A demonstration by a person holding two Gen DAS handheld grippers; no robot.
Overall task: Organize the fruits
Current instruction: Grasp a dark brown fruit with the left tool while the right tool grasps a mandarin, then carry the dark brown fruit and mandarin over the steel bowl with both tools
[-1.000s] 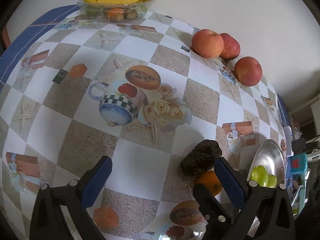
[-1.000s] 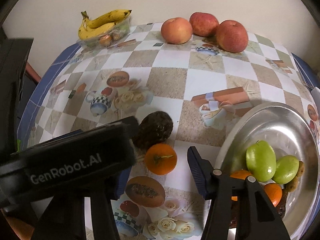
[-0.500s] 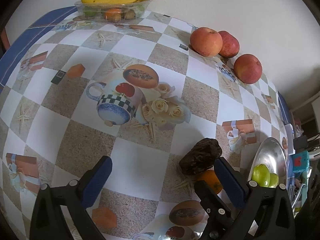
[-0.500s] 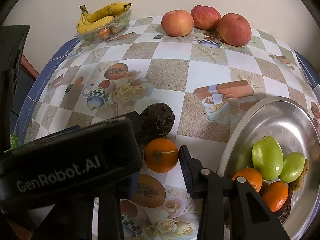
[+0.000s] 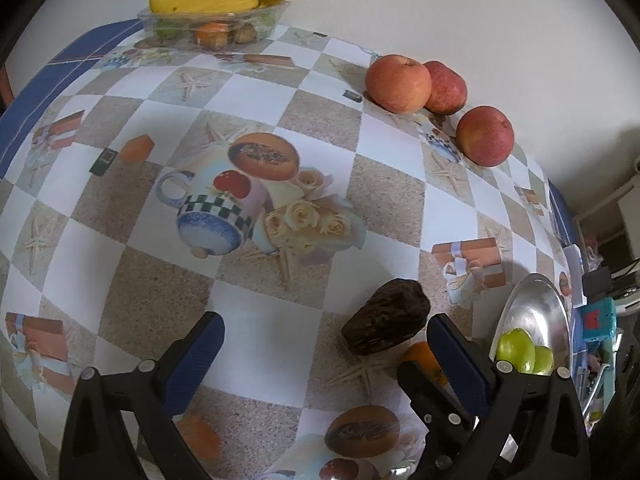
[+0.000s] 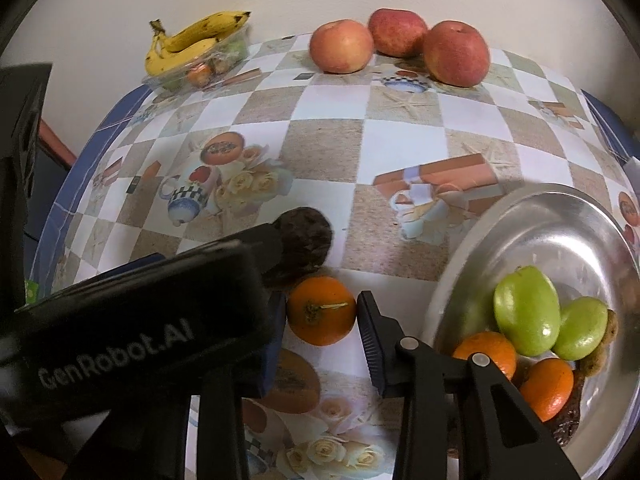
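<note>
Pinching the orange just beside the steel bowl, the right gripper has its jaws closed on the fruit's sides; the left gripper stands spread and empty. Green fruits and oranges already lie in the bowl. Left, I judge: this orange, the dark fruit touching it, three apples far from the bowl.
</note>
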